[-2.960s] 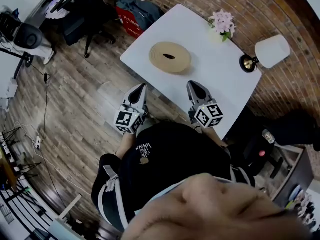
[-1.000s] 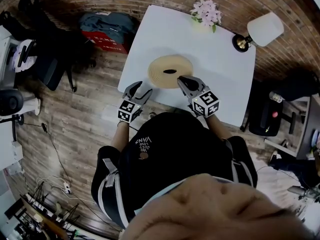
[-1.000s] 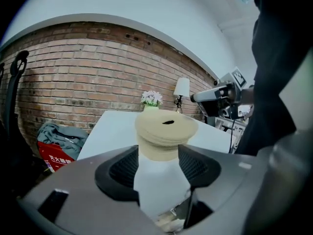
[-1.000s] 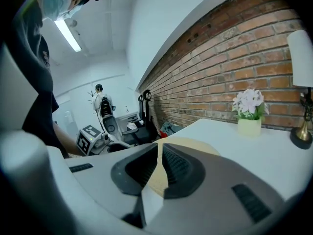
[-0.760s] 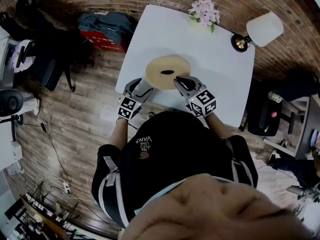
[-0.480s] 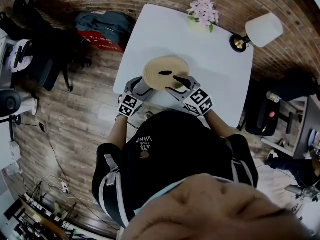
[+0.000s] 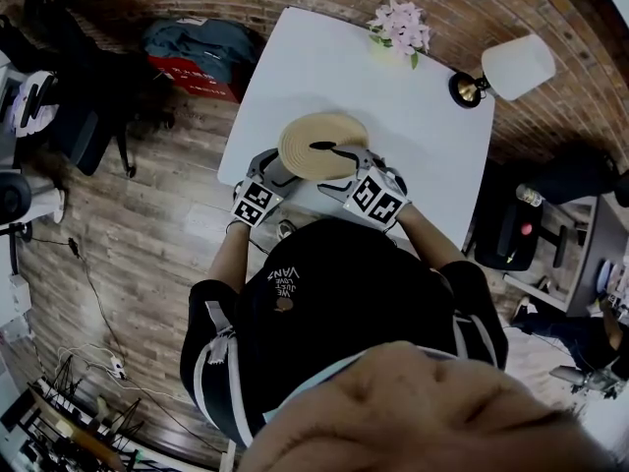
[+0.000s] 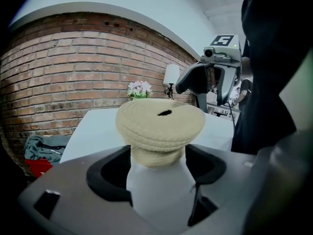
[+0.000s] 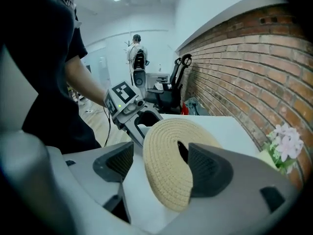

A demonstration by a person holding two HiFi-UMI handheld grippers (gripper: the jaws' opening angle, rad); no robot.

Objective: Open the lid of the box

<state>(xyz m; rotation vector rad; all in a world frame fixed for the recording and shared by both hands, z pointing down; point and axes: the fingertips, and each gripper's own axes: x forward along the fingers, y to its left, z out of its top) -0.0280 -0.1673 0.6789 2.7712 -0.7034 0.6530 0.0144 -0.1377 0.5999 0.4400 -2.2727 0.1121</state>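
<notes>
A round woven straw box [image 7: 322,144] with a slot in its lid stands near the front edge of the white table [image 7: 432,136]. My left gripper [image 7: 277,169] is at the box's near left side. In the left gripper view the box [image 8: 160,125] sits just ahead of this gripper [image 8: 157,168]; its jaws have just been opening and stand wide, not pressing it. My right gripper [image 7: 342,165] is at the near right. In the right gripper view the lid [image 9: 168,168] shows tilted. This gripper [image 9: 161,165] has just been opening, and the lid's rim lies between its open jaws.
Pink flowers [image 7: 398,28] and a white lamp [image 7: 511,67] stand at the table's far side. A red bag with cloth [image 7: 192,62] lies on the wooden floor beyond the left corner. Office chairs and a person stand in the room behind.
Both grippers have come forward and down to the box. The right one has rolled and gone from shut to open at the lid's rim. The left jaws have spread wider.
</notes>
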